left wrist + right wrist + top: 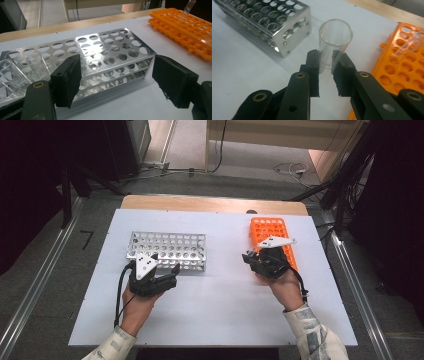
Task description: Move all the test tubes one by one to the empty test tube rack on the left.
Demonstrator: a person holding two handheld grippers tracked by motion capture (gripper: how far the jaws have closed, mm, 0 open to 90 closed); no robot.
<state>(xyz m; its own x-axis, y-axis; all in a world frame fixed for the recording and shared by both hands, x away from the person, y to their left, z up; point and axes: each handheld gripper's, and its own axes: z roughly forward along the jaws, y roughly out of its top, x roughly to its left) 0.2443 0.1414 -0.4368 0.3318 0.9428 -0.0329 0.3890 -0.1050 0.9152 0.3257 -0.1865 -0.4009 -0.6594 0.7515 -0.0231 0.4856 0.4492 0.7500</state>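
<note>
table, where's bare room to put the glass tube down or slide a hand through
The white table top is bare along the near edge and in the strip between the metal rack and the orange rack. It is crowded by each rack, where the left hand-held gripper and the right hand-held gripper, clamping the glass tube, sit.

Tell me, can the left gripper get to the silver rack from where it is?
Probably yes. The left gripper has its jaws open and sits right by the silver rack, with bare table between them. The right gripper is off by the orange rack.
</note>
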